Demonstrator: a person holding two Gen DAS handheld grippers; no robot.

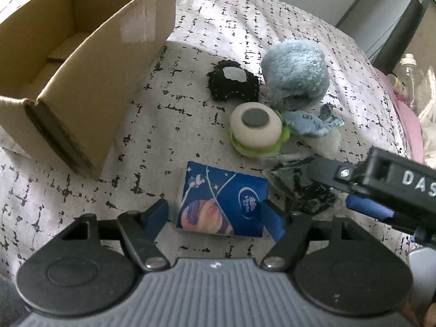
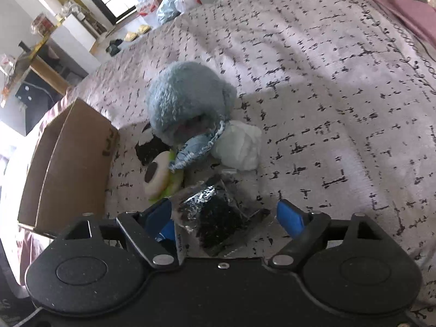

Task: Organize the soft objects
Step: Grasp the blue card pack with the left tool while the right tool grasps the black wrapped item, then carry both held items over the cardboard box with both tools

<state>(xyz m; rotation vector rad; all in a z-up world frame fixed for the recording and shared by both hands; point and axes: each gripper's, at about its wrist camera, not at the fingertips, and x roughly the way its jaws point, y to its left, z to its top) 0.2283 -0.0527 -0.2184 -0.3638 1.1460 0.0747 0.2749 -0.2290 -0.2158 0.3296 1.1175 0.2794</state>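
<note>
Both grippers are low over the pale bedspread with black dashes (image 1: pixel 245 27), and the soft things are bunched together in the middle of it. The left gripper (image 1: pixel 215 215) has its jaws spread either side of a blue tissue pack printed with planets (image 1: pixel 222 200), the right blue pad touching the pack's edge, the left pad just clear. The right gripper (image 2: pixel 224 214) is spread as well, straddling a crinkly clear-wrapped black packet (image 2: pixel 215 218) without pinching it. Beyond them sits a cream round plush with a dark disc and green trim (image 1: pixel 254 128), a small blue fabric fish (image 1: pixel 308 122) just beside it, a black stitched plush with a white patch (image 1: pixel 231 81) and a big fluffy grey-blue plush (image 1: pixel 295 68) crowding behind. A white soft bundle (image 2: pixel 239 147) leans against that pile. The open brown cardboard box (image 1: pixel 90 87) stands off to the left, apart from everything.
</note>
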